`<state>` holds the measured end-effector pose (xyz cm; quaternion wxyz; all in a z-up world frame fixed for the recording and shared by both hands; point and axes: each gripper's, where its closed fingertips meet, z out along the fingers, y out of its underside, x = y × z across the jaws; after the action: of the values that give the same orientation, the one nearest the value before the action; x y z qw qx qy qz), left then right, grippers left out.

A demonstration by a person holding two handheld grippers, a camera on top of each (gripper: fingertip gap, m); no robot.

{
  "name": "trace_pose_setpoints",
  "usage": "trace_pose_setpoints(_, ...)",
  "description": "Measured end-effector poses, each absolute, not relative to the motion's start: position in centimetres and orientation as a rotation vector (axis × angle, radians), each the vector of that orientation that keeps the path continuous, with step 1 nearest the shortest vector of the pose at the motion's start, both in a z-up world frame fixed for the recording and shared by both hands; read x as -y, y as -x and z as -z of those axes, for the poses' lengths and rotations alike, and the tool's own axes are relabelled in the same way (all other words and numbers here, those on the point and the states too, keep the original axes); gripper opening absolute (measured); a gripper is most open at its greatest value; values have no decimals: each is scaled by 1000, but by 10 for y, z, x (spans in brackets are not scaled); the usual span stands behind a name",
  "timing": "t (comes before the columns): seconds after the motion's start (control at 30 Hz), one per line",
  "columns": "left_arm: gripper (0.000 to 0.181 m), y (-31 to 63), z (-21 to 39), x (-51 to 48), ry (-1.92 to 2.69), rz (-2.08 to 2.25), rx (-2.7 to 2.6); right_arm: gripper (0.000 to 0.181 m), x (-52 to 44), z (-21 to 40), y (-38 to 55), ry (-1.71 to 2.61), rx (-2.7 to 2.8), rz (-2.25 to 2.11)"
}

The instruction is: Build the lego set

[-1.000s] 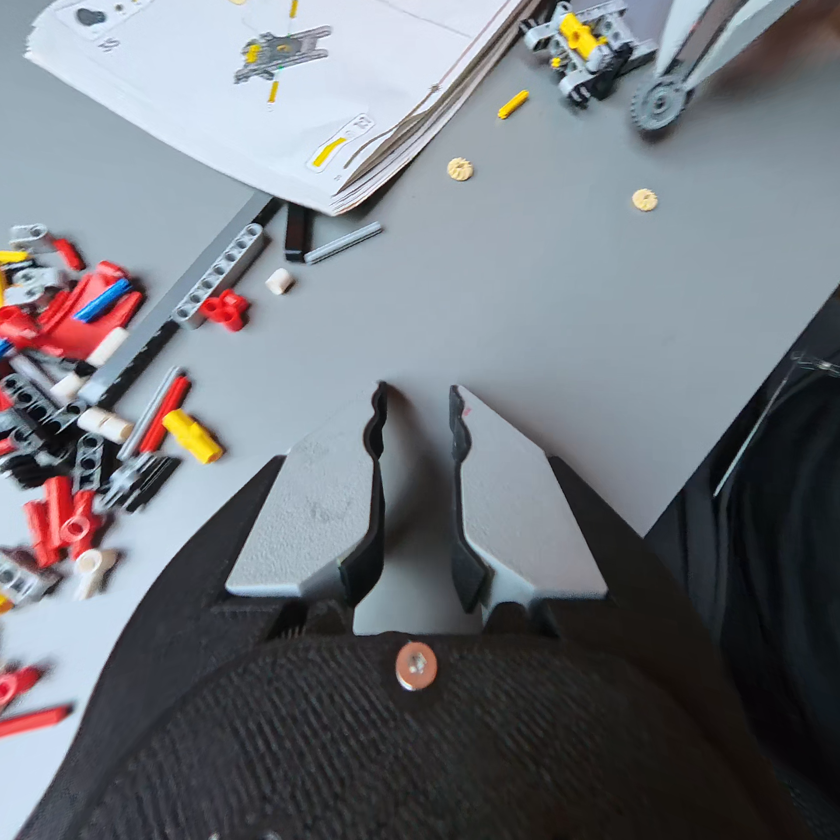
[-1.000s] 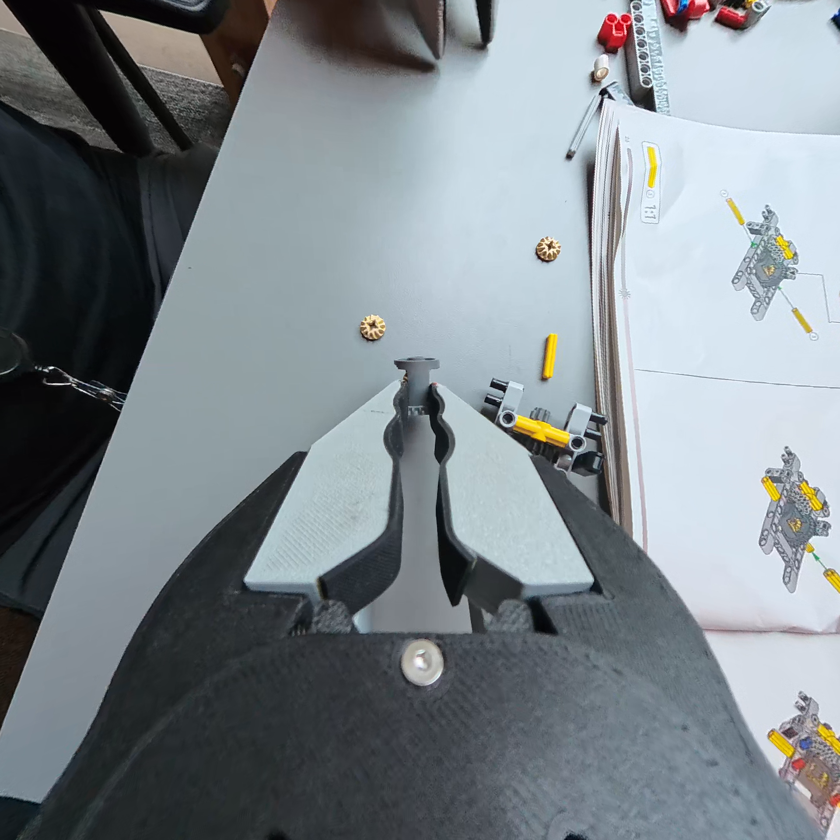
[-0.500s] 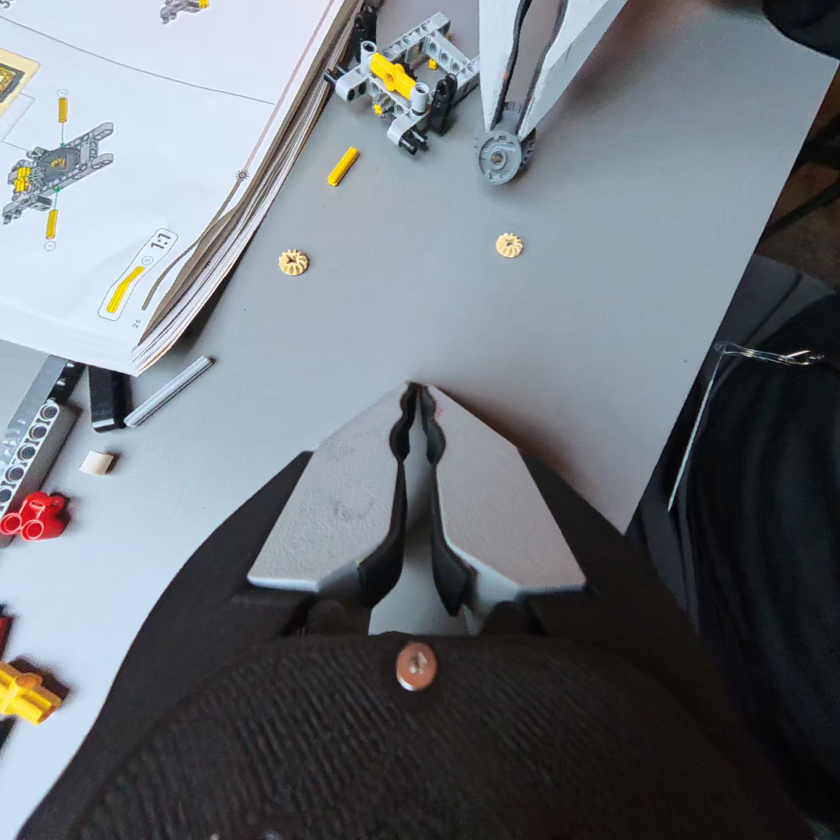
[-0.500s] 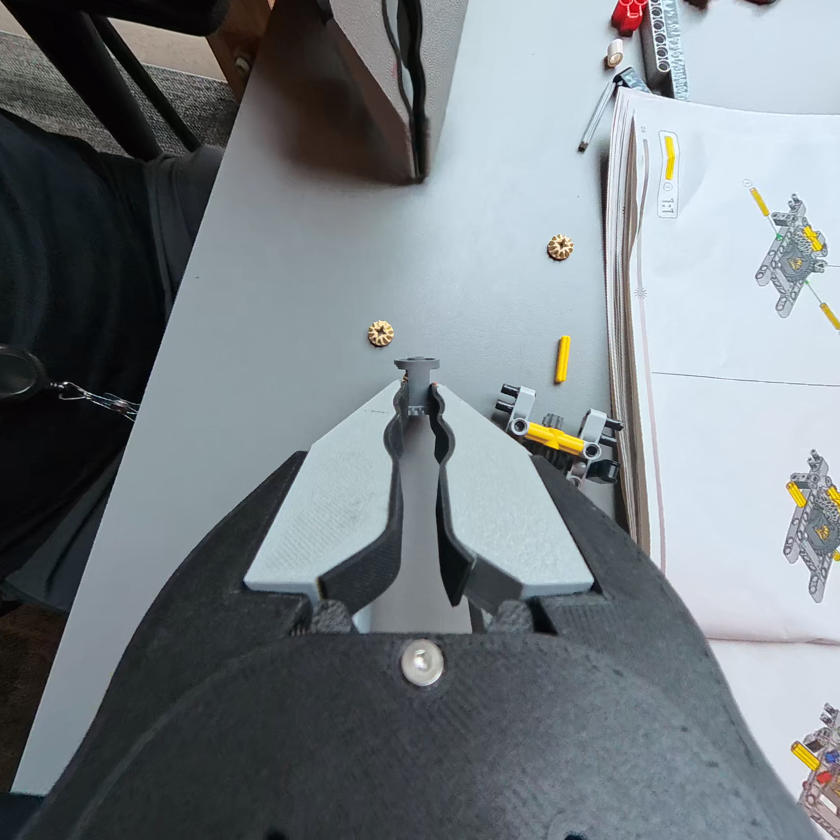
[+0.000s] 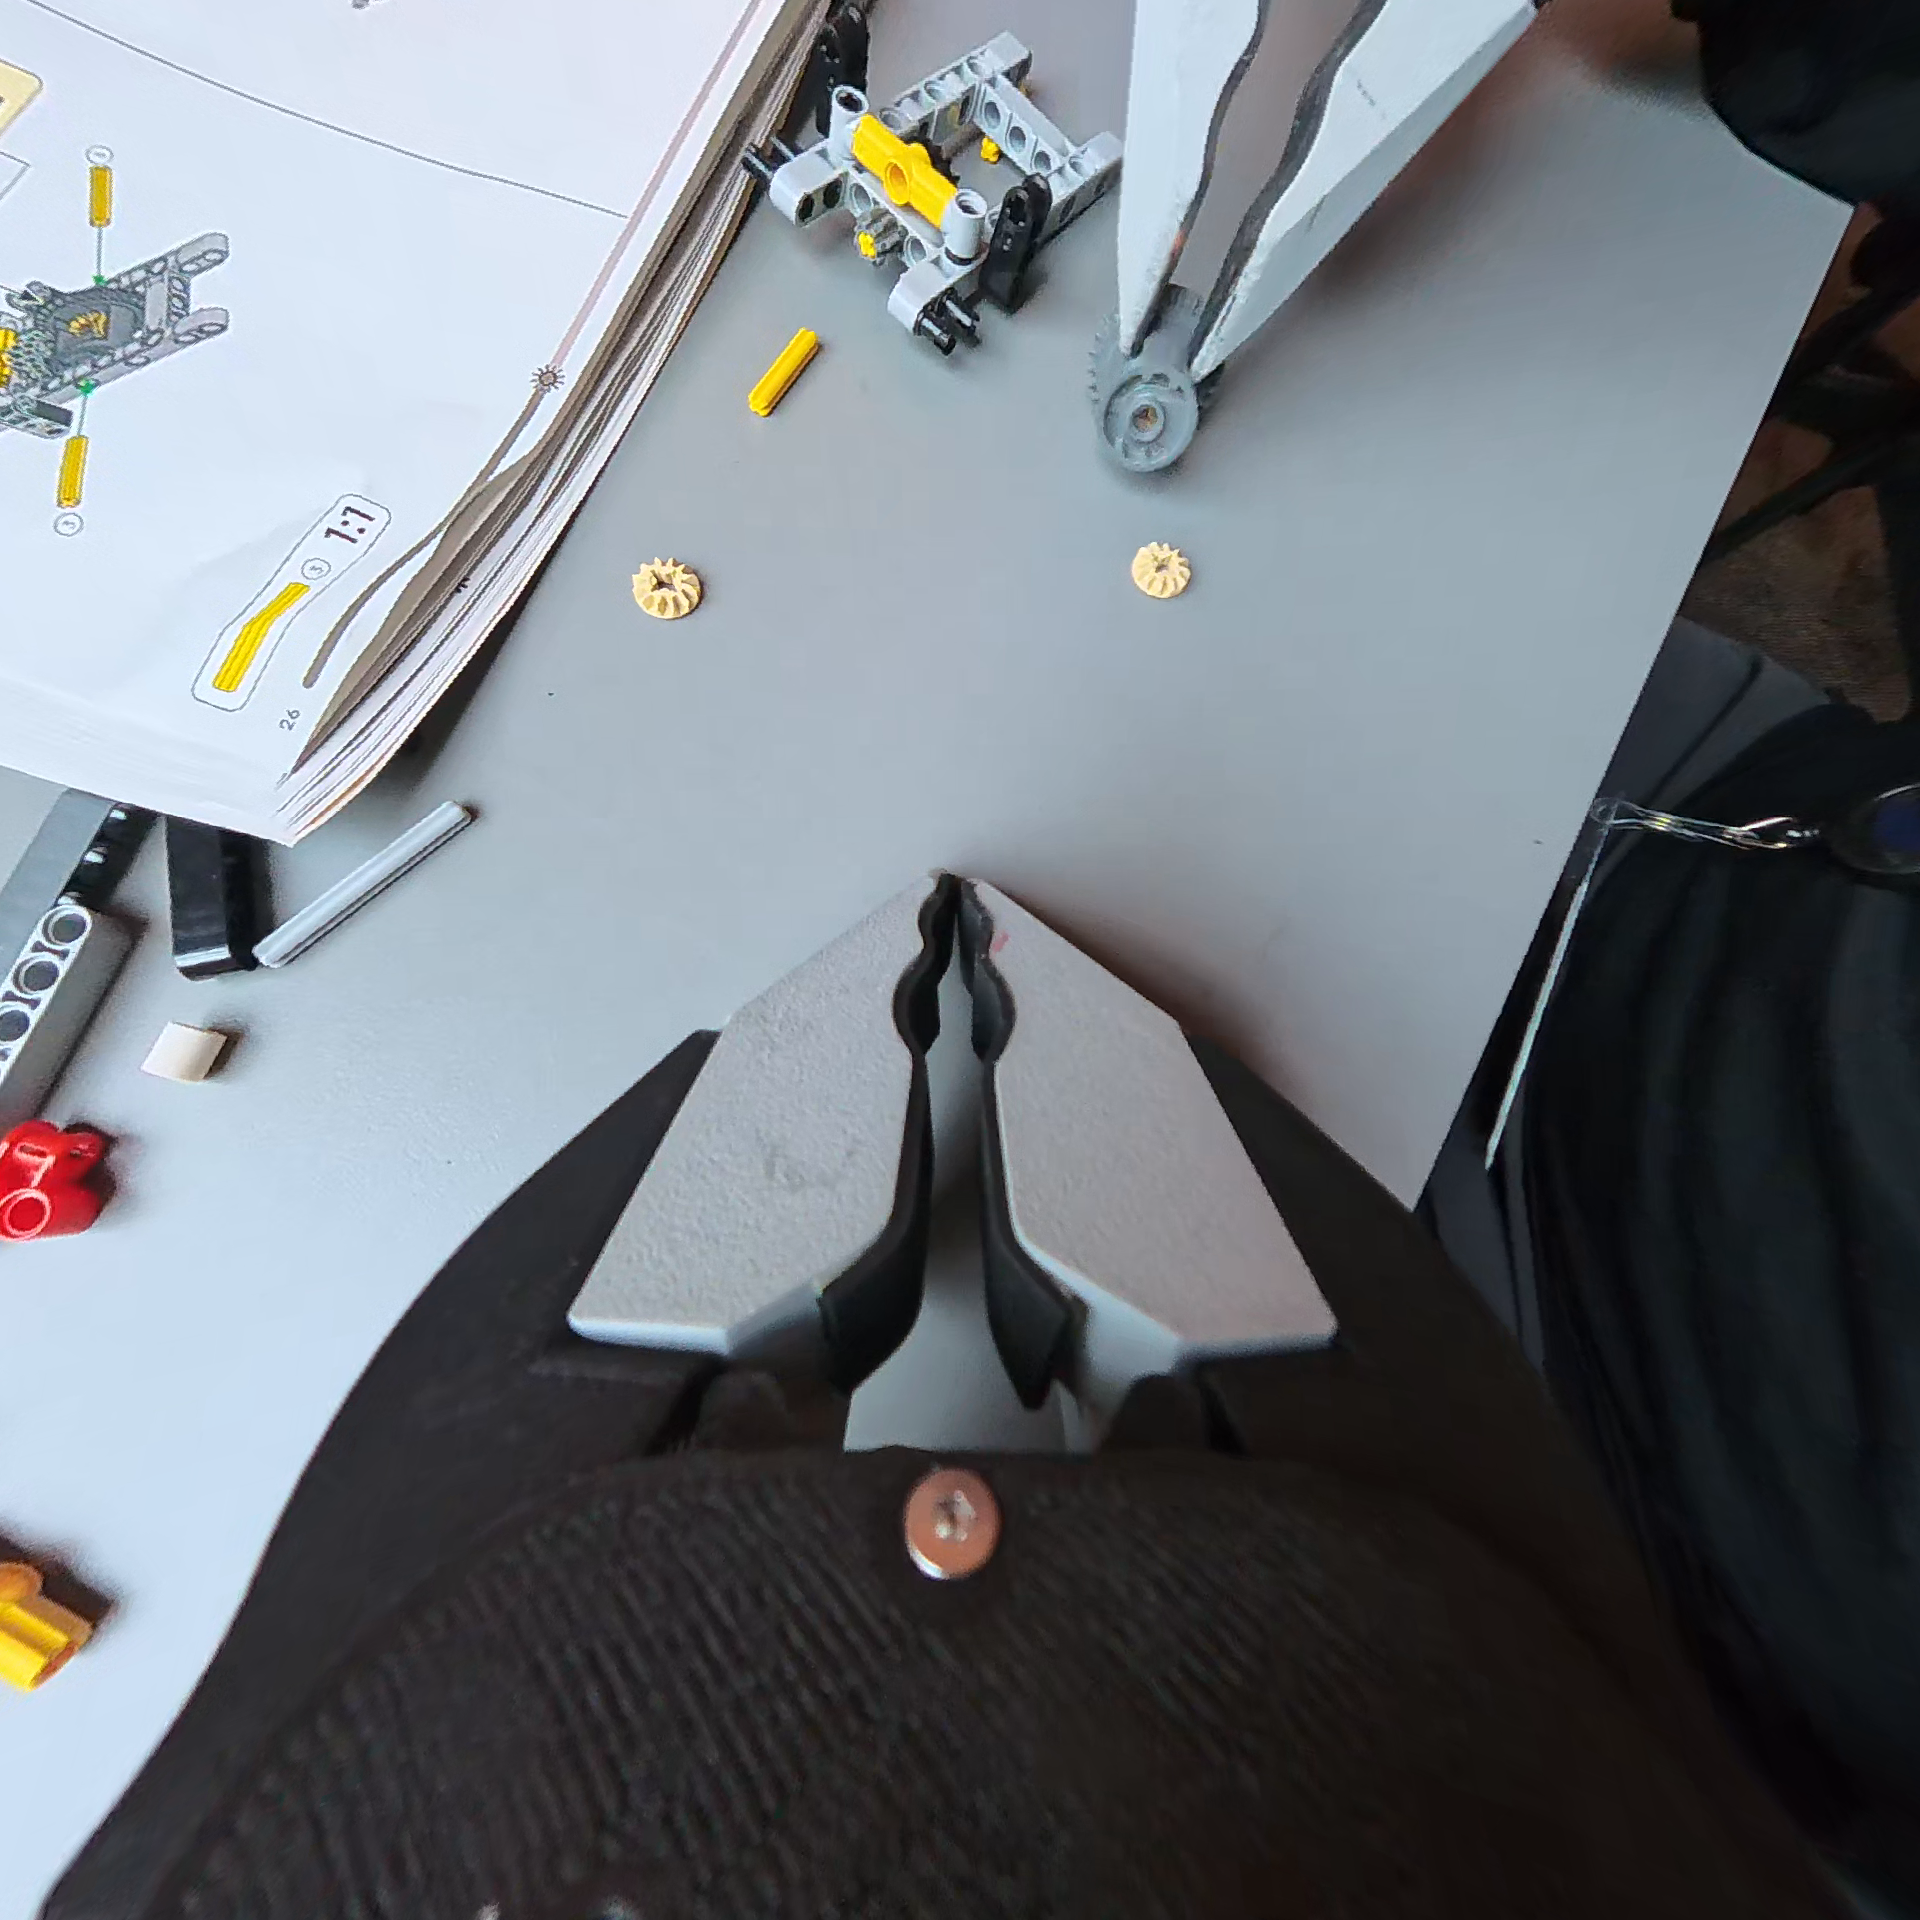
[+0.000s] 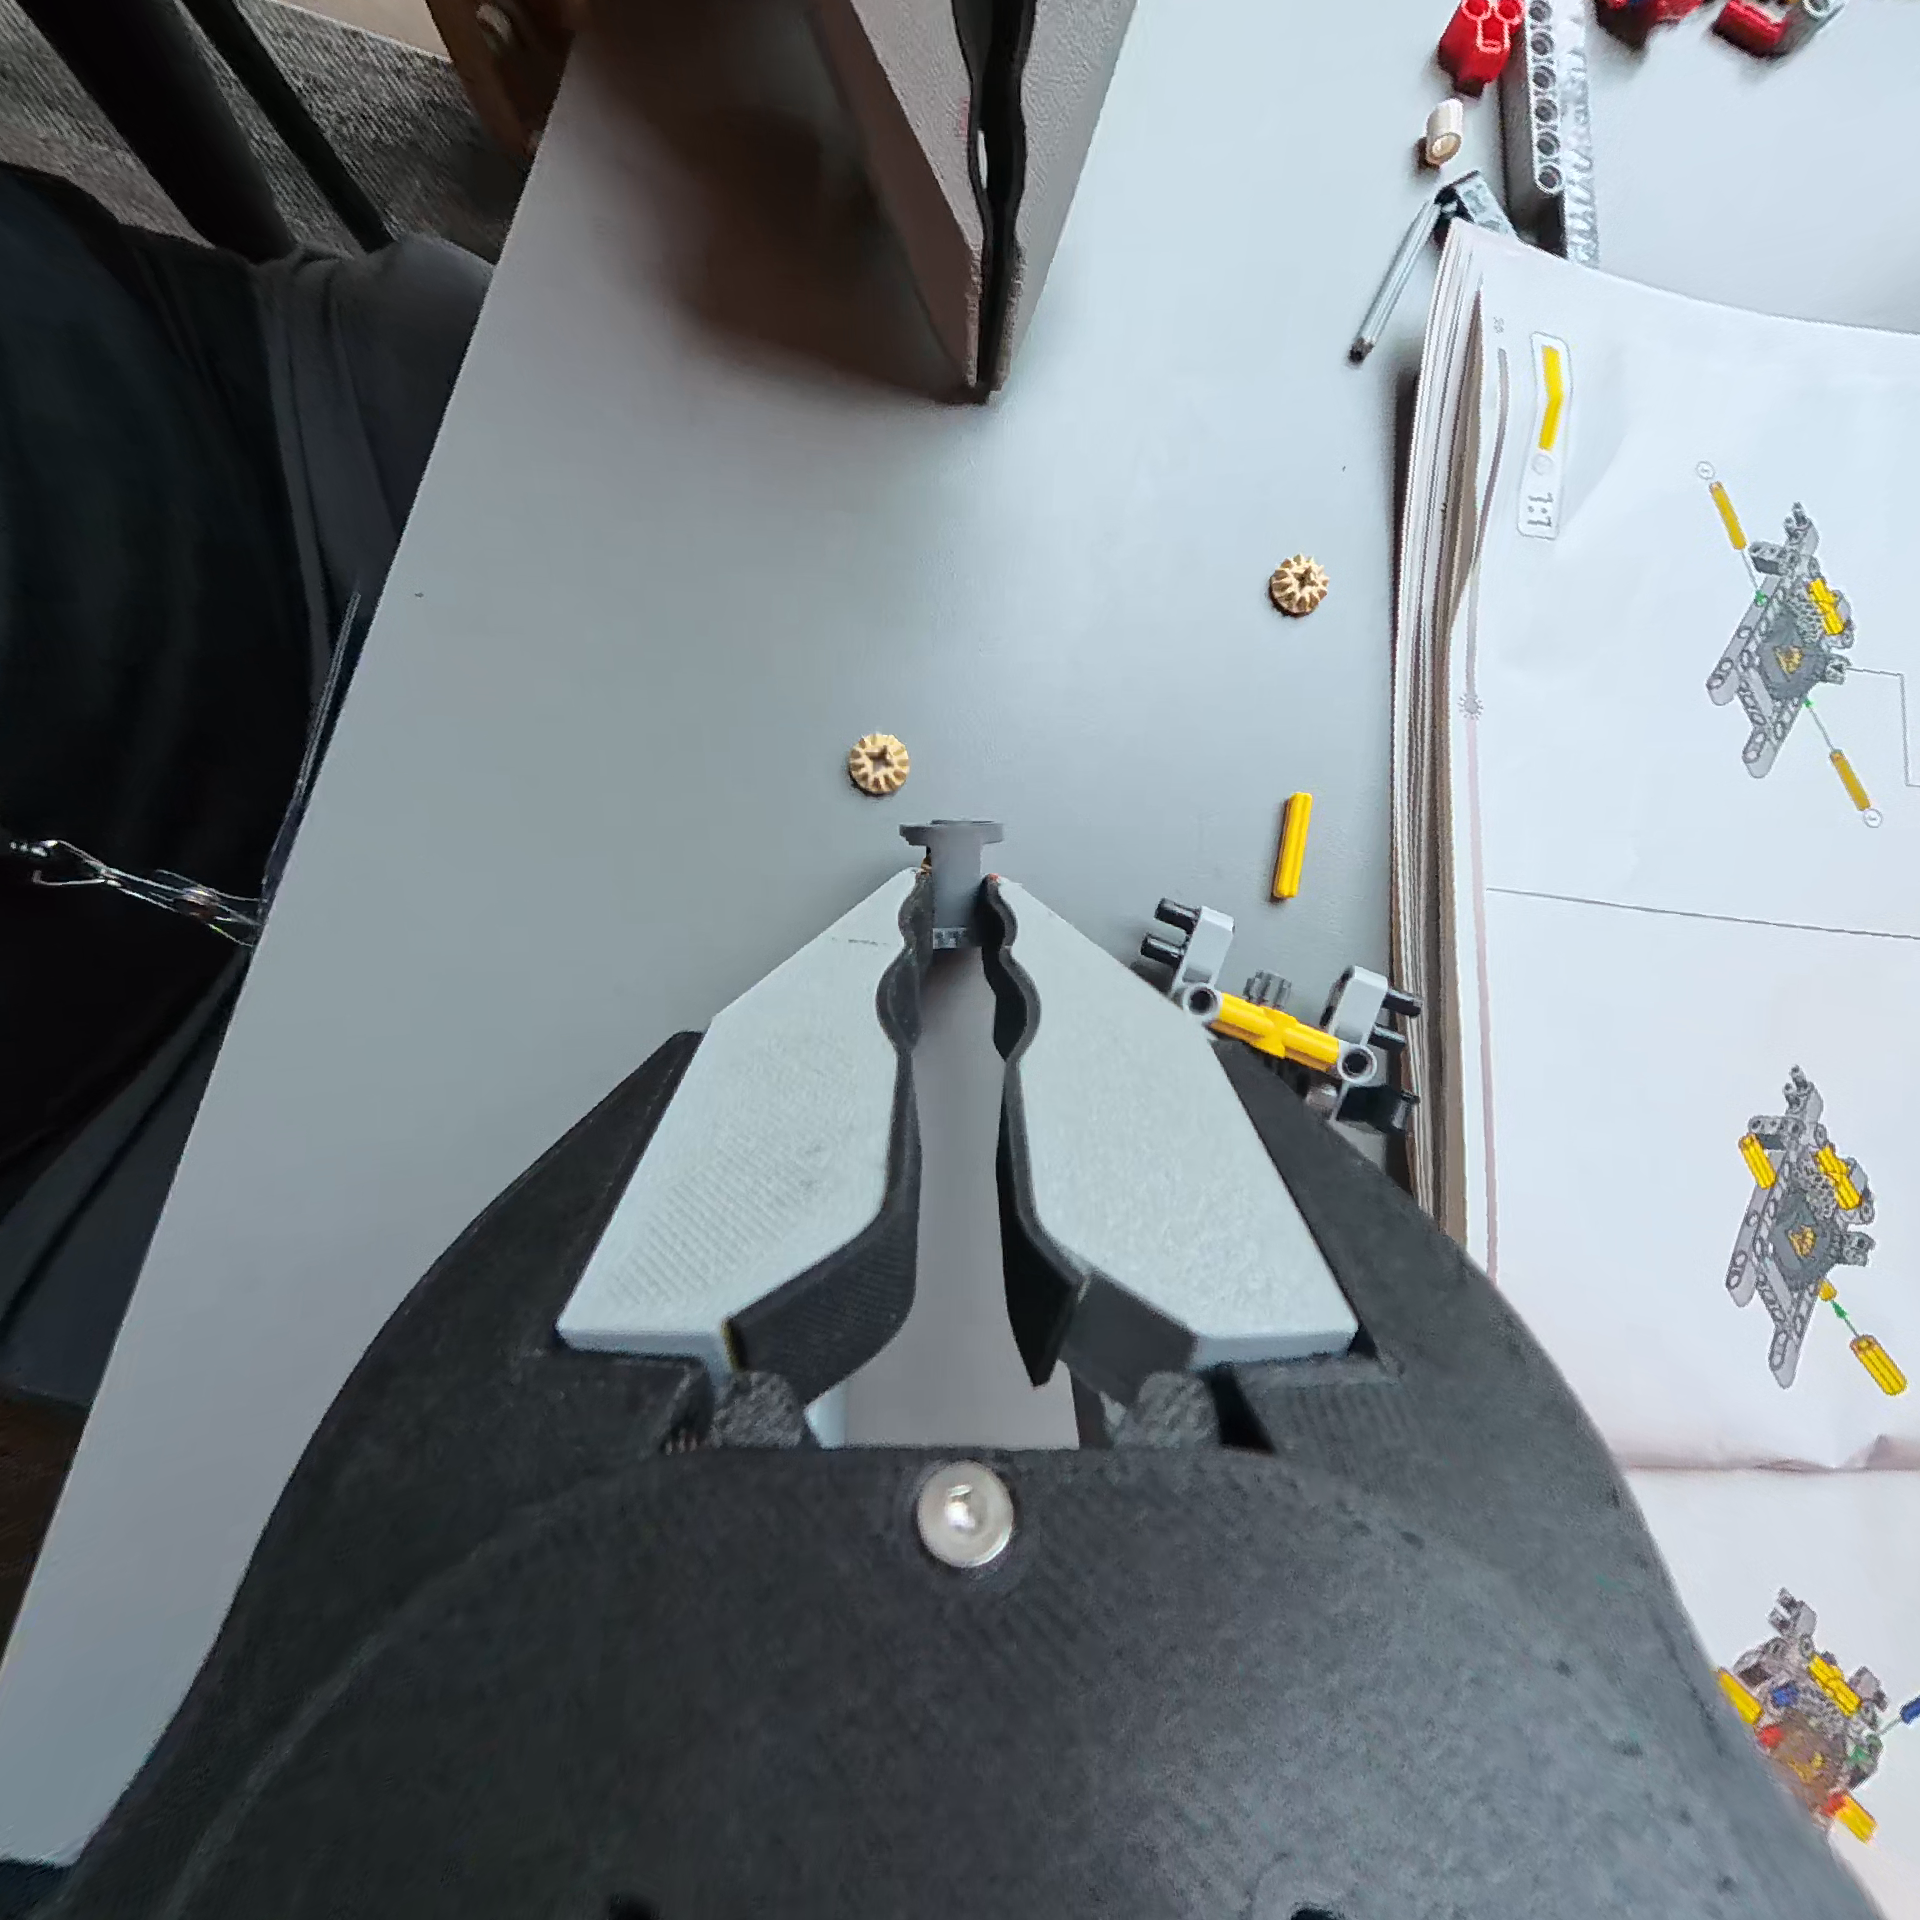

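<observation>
My left gripper (image 5: 951,894) is shut, its tips meeting with nothing between them, low over the bare grey table (image 5: 1039,727). It also shows in the right wrist view (image 6: 982,384) at the top. My right gripper (image 6: 954,896) is shut on a dark grey gear piece (image 6: 954,857), which sticks out past the tips. In the left wrist view that gear (image 5: 1148,410) hangs toothed from the right gripper (image 5: 1169,332). Two tan gears (image 5: 666,590) (image 5: 1160,570) and a short yellow axle (image 5: 783,372) lie loose. A grey frame assembly with a yellow part (image 5: 930,197) sits beside the booklet.
The open instruction booklet (image 5: 312,312) covers the table's left in the left wrist view. A grey axle (image 5: 364,883), a black piece (image 5: 208,904) and red parts (image 5: 47,1179) lie near its corner. The table edge and a person's dark clothing (image 5: 1714,1247) are at the right. Left tips to right tips: about 11 cm. About 7 cm separates my right fingertips from the short yellow axle (image 5: 783,372). Seen from the right wrist view (image 6: 1291,831) as well.
My left gripper went from open to shut with nothing between the pads, and moved closer to the frame assembly and right gripper. The right gripper kept its hold on the gear, nearly still.
</observation>
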<state>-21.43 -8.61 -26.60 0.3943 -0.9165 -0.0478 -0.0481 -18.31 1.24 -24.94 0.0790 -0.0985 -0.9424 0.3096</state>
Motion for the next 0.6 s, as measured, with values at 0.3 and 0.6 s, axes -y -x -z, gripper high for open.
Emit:
trace_pose_setpoints(0.3, 0, 214, 266, 86, 2323, 140, 126, 6, -11, 249, 182, 269, 2814, -924)
trace_pose_setpoints(0.6, 5, 208, 265, 84, 2314, 218, 113, 6, -2, 244, 176, 16, 2727, -896)
